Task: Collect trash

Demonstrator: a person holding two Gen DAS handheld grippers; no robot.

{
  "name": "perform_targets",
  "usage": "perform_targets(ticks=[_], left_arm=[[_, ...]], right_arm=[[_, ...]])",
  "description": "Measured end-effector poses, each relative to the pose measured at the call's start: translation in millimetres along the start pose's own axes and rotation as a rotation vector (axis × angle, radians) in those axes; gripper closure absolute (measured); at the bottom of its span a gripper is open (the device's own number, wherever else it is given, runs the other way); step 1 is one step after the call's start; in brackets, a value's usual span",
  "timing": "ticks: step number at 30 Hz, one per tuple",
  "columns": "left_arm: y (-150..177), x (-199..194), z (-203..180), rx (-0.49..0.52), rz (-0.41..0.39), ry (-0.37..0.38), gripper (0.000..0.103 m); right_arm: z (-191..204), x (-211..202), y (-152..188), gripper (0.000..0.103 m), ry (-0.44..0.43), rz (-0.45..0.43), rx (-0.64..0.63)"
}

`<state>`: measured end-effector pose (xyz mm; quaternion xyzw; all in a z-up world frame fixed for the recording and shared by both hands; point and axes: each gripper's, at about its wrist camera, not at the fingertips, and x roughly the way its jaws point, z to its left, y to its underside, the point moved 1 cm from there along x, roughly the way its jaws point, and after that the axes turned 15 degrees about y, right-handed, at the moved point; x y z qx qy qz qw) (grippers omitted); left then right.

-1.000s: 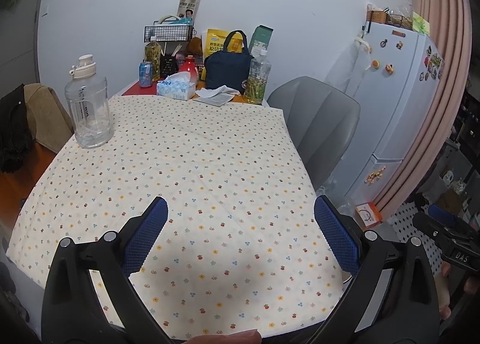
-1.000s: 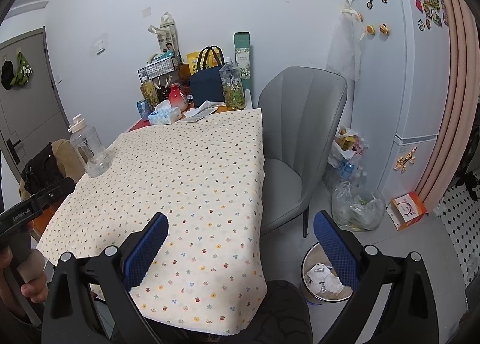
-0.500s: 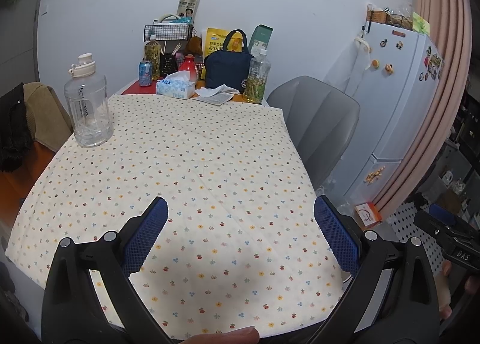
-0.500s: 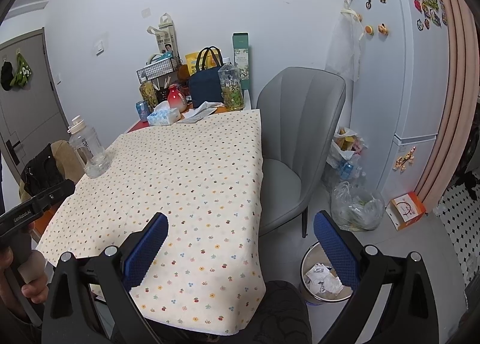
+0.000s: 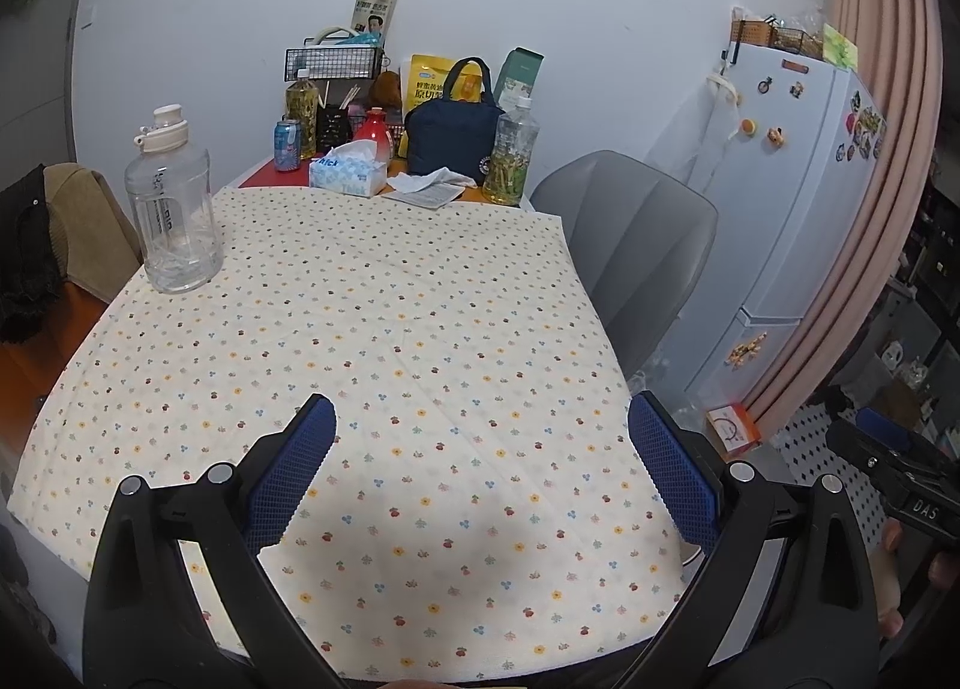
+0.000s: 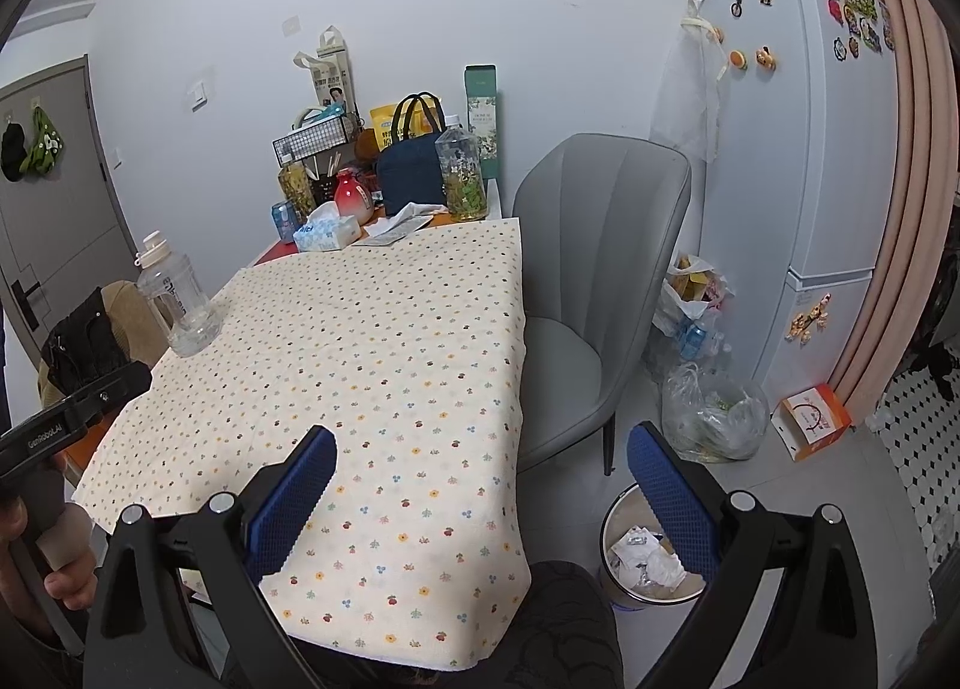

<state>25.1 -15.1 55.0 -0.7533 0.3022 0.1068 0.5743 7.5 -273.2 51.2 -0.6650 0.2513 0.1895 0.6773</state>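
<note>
My left gripper point(image 5: 480, 461) is open and empty, held over the near edge of the flower-print tablecloth point(image 5: 372, 341). My right gripper point(image 6: 480, 479) is open and empty, above the table's near right corner. A small round trash bin point(image 6: 648, 557) with crumpled paper in it stands on the floor right of the table. Crumpled white tissue and a flat paper packet point(image 5: 429, 188) lie at the far end of the table, also in the right wrist view point(image 6: 399, 224). A blue soda can point(image 5: 287, 144) stands far left.
A big clear water jug point(image 5: 174, 209) stands at the left edge. Tissue box point(image 5: 348, 170), navy lunch bag point(image 5: 453, 140), bottles and a wire basket crowd the far end. A grey chair point(image 6: 591, 293) stands right of the table. Plastic bags point(image 6: 711, 407), an orange box and a white fridge point(image 6: 798, 161) stand beyond.
Both views have shifted only slightly. Both grippers stay open and empty.
</note>
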Motion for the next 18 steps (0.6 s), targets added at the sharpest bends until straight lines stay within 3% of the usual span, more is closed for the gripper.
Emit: perform_targets(ticks=[18], left_arm=[[4.2, 6.8, 5.2, -0.013, 0.016, 0.009, 0.006]], right_arm=[[-1.6, 2.8, 2.5, 0.008, -0.004, 0.012, -0.005]])
